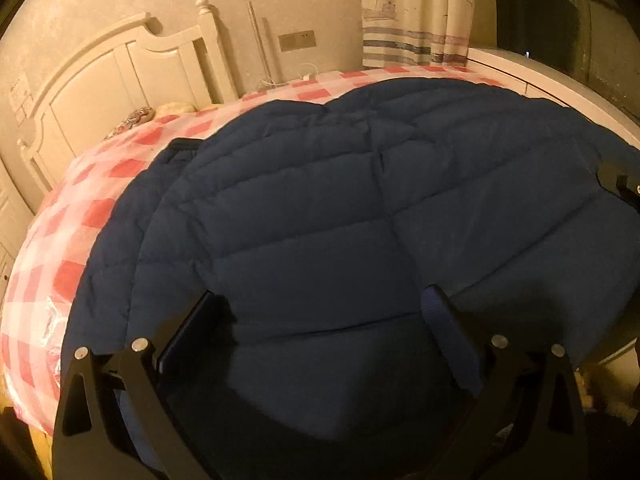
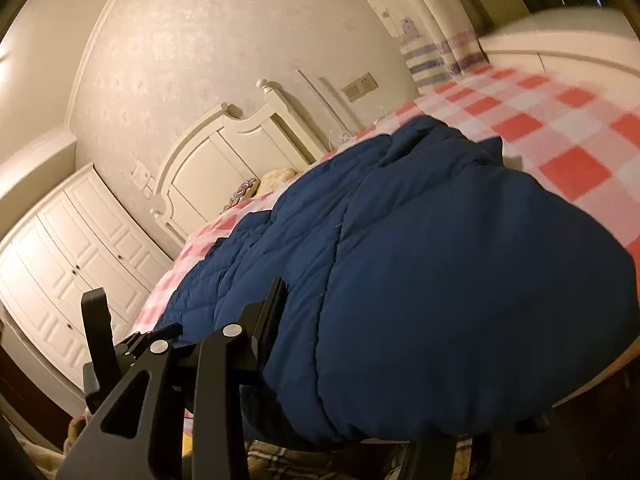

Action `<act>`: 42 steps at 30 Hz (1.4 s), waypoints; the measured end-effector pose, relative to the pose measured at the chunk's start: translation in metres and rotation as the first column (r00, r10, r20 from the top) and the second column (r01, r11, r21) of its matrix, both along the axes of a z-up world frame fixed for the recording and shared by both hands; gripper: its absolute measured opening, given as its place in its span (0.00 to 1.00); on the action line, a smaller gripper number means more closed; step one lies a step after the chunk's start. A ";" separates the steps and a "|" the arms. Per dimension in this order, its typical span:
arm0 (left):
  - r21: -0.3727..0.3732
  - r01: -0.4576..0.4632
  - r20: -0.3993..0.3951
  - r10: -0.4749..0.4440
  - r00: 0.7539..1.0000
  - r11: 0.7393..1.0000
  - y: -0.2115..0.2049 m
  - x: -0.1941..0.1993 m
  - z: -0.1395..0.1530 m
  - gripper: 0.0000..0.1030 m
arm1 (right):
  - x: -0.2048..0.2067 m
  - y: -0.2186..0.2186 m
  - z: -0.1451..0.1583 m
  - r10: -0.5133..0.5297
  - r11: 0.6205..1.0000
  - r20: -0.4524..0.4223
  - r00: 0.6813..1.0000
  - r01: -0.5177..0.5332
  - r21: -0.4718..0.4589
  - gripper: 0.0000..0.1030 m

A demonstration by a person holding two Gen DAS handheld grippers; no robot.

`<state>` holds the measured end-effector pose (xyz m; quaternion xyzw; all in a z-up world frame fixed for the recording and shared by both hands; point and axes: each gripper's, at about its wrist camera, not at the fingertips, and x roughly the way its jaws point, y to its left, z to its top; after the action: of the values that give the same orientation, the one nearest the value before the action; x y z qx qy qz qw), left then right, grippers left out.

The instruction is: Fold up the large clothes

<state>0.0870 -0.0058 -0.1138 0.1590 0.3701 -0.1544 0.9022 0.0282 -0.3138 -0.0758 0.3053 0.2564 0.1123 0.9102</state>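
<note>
A large navy quilted down jacket [image 1: 360,216] lies spread on a bed with a red and white checked cover [image 1: 72,240]. My left gripper [image 1: 324,300] is open, its fingers resting on the jacket's near edge with nothing between them. In the right wrist view the jacket [image 2: 420,260] is bunched and draped over my right gripper; the left finger [image 2: 272,312] shows against the fabric and the right finger is hidden under it. The right gripper's tip also shows at the right edge of the left wrist view [image 1: 620,184].
A white headboard [image 1: 120,76] stands at the left end of the bed, with pillows beside it. A white wardrobe [image 2: 68,264] is behind. A striped curtain [image 1: 416,12] and a dark window are at the far side. The bed's near edge drops to the floor.
</note>
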 end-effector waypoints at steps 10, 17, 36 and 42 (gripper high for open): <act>0.003 0.007 0.015 -0.007 1.000 1.000 0.003 -0.005 -0.004 0.98 | -0.002 0.020 0.026 -0.009 0.993 0.043 0.999 0.014 -0.117 0.50; 0.031 -0.015 0.091 0.012 0.996 0.999 0.018 -0.018 0.015 0.98 | -0.001 0.019 0.029 -0.021 0.991 0.032 0.999 0.025 -0.129 0.50; -0.751 -0.071 -0.165 -0.083 0.983 0.656 0.217 0.048 0.069 0.98 | 0.020 0.272 0.109 0.462 0.446 0.155 0.873 -0.078 -0.891 0.50; -0.791 -0.246 -0.376 -0.128 0.918 0.559 0.245 0.103 0.030 0.98 | 0.021 0.385 0.023 0.601 -0.070 -0.136 0.788 -0.118 -0.991 0.50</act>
<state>0.1899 0.2391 -0.0834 -0.3292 0.4320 -0.3069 0.7815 0.0495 0.0710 -0.0529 -0.5066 0.1665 0.2027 0.8214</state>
